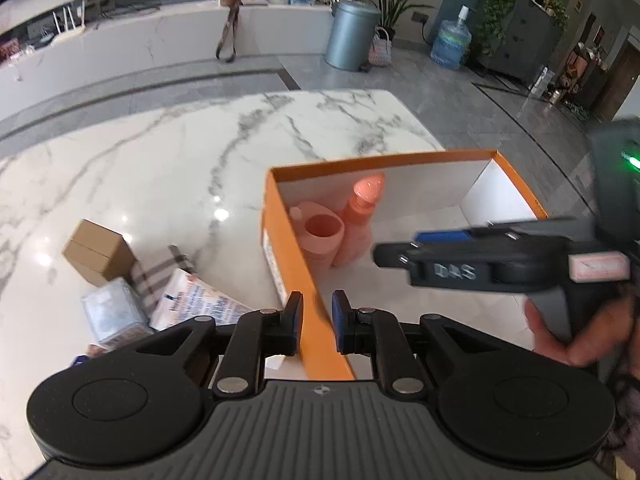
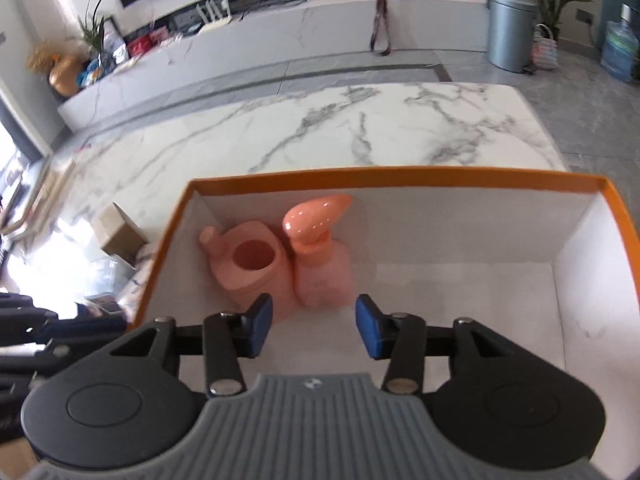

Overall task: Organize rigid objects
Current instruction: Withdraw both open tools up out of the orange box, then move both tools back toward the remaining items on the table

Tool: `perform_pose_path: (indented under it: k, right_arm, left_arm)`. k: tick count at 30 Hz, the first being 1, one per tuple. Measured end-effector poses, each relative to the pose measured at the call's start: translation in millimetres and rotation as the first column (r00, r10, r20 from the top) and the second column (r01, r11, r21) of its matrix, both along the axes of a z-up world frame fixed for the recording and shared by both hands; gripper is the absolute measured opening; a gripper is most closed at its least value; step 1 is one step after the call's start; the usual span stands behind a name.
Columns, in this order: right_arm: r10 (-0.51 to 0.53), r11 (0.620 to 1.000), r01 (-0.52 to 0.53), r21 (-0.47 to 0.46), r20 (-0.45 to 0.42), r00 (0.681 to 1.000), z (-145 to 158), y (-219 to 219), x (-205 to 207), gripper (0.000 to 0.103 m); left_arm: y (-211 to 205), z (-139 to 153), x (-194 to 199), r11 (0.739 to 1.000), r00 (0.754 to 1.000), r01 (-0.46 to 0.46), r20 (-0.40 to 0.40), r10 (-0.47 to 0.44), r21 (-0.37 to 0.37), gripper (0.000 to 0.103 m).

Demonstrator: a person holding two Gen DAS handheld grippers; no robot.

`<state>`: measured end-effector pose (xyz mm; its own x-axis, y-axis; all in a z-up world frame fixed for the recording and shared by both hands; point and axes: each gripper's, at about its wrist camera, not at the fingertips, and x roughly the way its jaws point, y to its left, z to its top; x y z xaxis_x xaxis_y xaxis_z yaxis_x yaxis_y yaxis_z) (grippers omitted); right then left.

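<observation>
the left gripper [image 1: 317,322] straddles the orange box's [image 1: 294,276] near-left wall, pads about closed on it, seemingly steadying it, while the right gripper [image 2: 314,326] hangs open and empty inside the box just before the pink pump bottle [image 2: 322,268] and pink holder [image 2: 250,262] in its far-left corner. the placing step looks finished; next calls for fetching the small cardboard box [image 1: 100,252] or packets [image 1: 160,300] left of the box on the marble table [image 1: 160,168], grey floor beyond.

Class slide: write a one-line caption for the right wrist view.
Open right tool poised inside the orange box, just short of a pink pump bottle and pink holder.
</observation>
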<state>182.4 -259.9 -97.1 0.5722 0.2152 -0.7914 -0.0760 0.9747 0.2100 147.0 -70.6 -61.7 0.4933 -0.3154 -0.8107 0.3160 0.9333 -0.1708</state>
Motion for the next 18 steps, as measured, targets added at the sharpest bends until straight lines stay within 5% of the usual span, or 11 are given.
perform_pose_path:
  k: [9,18]
  right_arm:
    - [-0.083,0.996,0.080,0.034,0.090,0.993,25.8,19.9,-61.4,0.051]
    - [-0.020,1.000,0.021,-0.001,0.257,0.966,40.5,49.3,-101.9,0.055]
  left_arm:
    - [24.3,20.1,-40.5,0.999,0.991,-0.042,0.129,0.038,0.027,0.017]
    - [69.0,21.5,-74.9,0.991,0.985,-0.133,0.115,0.128,0.032,0.026]
